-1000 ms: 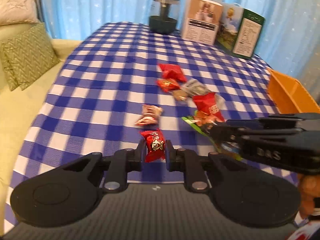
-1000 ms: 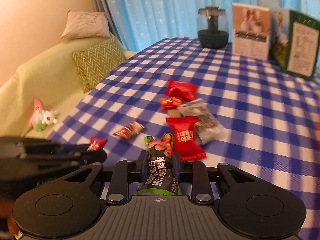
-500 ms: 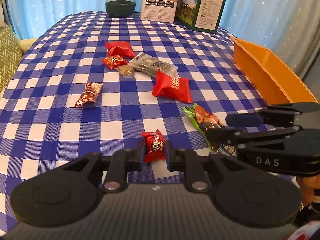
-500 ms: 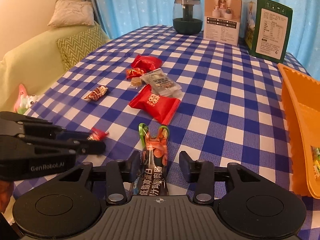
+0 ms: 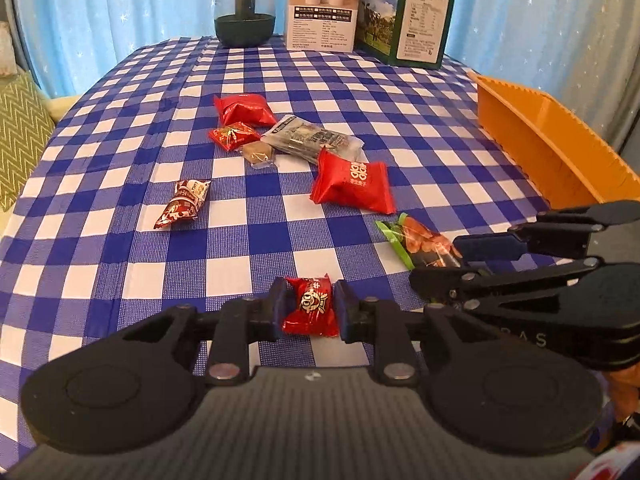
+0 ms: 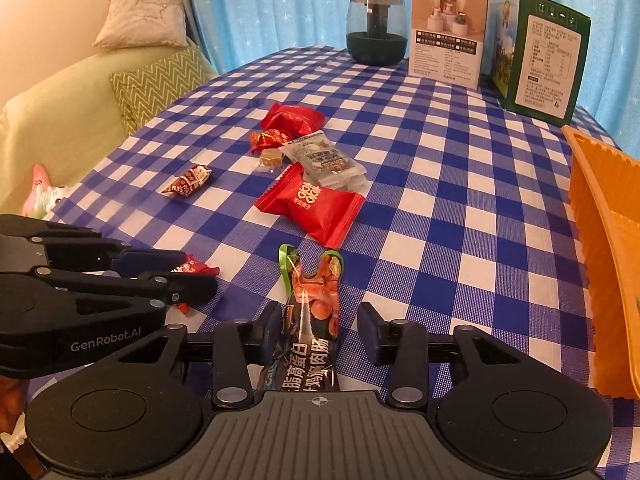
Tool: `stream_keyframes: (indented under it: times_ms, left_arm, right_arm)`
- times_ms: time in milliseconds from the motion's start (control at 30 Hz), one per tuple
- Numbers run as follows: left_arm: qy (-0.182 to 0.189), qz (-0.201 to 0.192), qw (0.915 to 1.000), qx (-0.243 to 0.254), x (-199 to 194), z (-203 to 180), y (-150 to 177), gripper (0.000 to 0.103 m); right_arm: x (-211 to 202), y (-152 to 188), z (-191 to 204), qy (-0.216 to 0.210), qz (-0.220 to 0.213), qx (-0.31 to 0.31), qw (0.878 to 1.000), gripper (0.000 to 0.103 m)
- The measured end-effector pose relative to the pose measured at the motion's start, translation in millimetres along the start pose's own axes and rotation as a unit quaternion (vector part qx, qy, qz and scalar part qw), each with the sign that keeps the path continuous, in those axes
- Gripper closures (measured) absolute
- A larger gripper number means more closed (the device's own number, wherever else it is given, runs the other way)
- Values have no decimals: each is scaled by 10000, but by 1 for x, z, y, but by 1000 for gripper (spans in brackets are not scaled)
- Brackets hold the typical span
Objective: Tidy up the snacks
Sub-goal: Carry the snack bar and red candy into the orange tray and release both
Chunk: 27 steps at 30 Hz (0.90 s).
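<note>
Our left hand-held gripper (image 5: 308, 307) pinches a red candy (image 5: 310, 307); the right hand-held gripper (image 6: 318, 330), half closed, touches the sausage pack (image 6: 310, 330) only loosely, so it may slip.

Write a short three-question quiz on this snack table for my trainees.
1. True or false: the tray stands left of the loose snacks.
2. What does the left gripper hold?
3. How many boxes stand at the far end of the table? A one, B two, C three.
Key: 1 false, it stands right of them; 2 a red candy; 3 B.
</note>
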<state>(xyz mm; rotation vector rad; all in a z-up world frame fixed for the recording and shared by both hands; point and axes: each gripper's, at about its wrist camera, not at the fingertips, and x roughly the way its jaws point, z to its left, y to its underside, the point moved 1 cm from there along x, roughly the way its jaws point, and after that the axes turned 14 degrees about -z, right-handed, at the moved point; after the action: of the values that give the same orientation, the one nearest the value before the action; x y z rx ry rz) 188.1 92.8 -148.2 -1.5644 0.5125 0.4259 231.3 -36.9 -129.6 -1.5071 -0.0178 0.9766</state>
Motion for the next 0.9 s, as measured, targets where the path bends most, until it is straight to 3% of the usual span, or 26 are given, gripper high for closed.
stream_keyframes:
  times_ms: [200, 533, 900]
  left_arm:
    - [-4, 57, 9999, 98, -1, -3, -1, 86]
    - [133, -215, 9997, -43, -8, -17, -24, 86]
    - [776, -675, 9947, 88, -4, -84, -70, 86]
  right_arm:
    - [-2, 0, -1, 105, -1, -2, 9999, 73]
    - [-29, -16, -24, 520, -588, 300, 9965, 73]
    - [-74, -33, -80, 1245, -1041, 711, 9842, 73]
